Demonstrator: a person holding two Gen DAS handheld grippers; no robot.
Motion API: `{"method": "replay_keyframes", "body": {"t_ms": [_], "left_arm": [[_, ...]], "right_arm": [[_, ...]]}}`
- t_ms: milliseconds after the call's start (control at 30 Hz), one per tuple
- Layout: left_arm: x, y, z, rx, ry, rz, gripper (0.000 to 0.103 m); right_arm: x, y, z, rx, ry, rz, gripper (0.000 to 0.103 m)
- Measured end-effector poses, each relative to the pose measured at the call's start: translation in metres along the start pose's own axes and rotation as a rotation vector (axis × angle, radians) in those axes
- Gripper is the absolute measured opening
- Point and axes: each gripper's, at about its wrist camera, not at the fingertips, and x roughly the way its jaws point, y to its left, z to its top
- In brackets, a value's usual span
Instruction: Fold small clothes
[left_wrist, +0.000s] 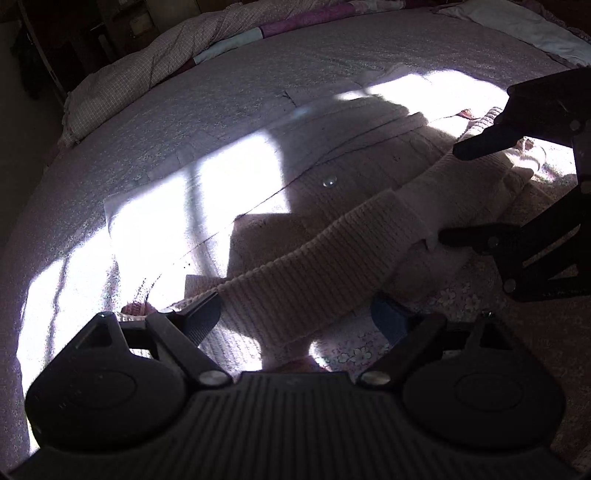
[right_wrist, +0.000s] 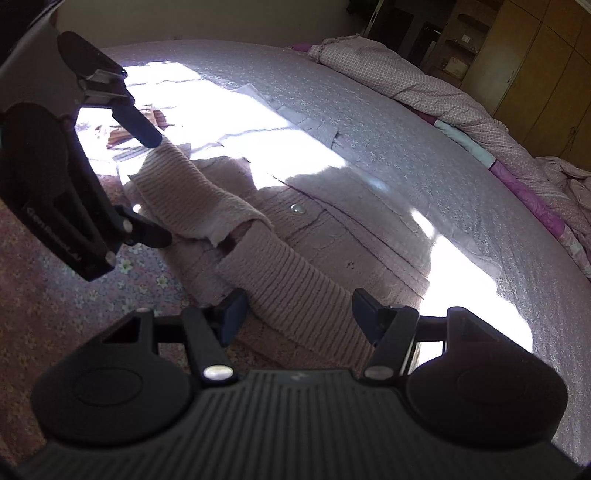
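Observation:
A pale pink knitted cardigan (left_wrist: 351, 177) lies flat on the bed, with both ribbed sleeves folded across its front. It also shows in the right wrist view (right_wrist: 332, 229), with a clear button (right_wrist: 297, 209) on its front. My left gripper (left_wrist: 295, 317) is open, its fingers on either side of the near sleeve (left_wrist: 314, 266). My right gripper (right_wrist: 295, 310) is open, its fingers straddling the other sleeve (right_wrist: 295, 288). Each gripper shows in the other's view: the right gripper (left_wrist: 448, 194) and the left gripper (right_wrist: 162, 188), both open around a sleeve.
The bed has a grey-lilac floral sheet (left_wrist: 184, 110) with bright sun patches. A rumpled checked duvet (left_wrist: 155, 66) lies along the far edge, also in the right wrist view (right_wrist: 424, 88). Wooden wardrobes (right_wrist: 535, 66) stand behind. Small folded items (right_wrist: 122, 133) lie beyond the cardigan.

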Motion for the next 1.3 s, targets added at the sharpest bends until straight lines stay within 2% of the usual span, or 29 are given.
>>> {"method": "replay_keyframes", "body": {"t_ms": [100,167,267,333,367,500,700,900,967,1033,1133,1167,1200,1233,1267,1300], "left_arm": [[0.008,0.004,0.003,0.006,0.002,0.064,0.093],[0.017,0.012,0.004,0.004,0.017,0.066,0.093],[0.028,0.027,0.006,-0.009,0.048,0.017,0.099],[0.037,0.04,0.008,-0.022,0.072,-0.044,0.101],[0.041,0.045,0.008,-0.032,0.08,-0.066,0.103],[0.055,0.059,0.012,-0.069,0.113,-0.151,0.103],[0.062,0.061,0.013,-0.057,0.13,-0.211,0.103],[0.063,0.059,0.015,-0.068,0.147,-0.216,0.103],[0.061,0.056,0.014,-0.066,0.132,-0.205,0.103],[0.057,0.053,0.009,-0.073,0.103,-0.187,0.103],[0.049,0.048,0.003,-0.092,0.071,-0.164,0.095],[0.044,0.046,0.002,-0.094,0.062,-0.153,0.089],[0.039,0.042,0.001,-0.09,0.049,-0.146,0.085],[0.033,0.038,-0.001,-0.079,0.034,-0.138,0.073],[0.03,0.035,-0.002,-0.073,0.023,-0.126,0.058],[0.025,0.03,-0.002,-0.072,0.013,-0.111,0.051]], "right_arm": [[0.008,-0.003,0.003,0.024,0.0,-0.001,0.065],[0.011,-0.007,0.003,0.041,-0.006,0.025,0.065],[0.02,-0.014,0.002,0.033,0.019,0.079,0.066],[0.023,-0.02,0.001,0.041,0.028,0.083,0.077],[0.024,-0.024,0.0,0.05,0.035,0.087,0.078],[0.029,-0.037,-0.003,0.101,0.073,0.136,0.08],[0.036,-0.046,-0.006,0.157,0.095,0.186,0.081],[0.033,-0.04,-0.011,0.194,0.084,0.167,0.082],[0.031,-0.039,-0.013,0.213,0.075,0.162,0.08],[0.026,-0.036,-0.015,0.222,0.059,0.161,0.068],[0.023,-0.032,-0.016,0.228,0.033,0.146,0.055],[0.021,-0.029,-0.017,0.228,0.025,0.141,0.051],[0.019,-0.025,-0.017,0.225,0.017,0.134,0.042],[0.017,-0.021,-0.017,0.224,0.008,0.125,0.031],[0.015,-0.018,-0.018,0.224,0.0,0.108,0.027],[0.013,-0.014,-0.018,0.22,-0.009,0.081,0.021]]}}
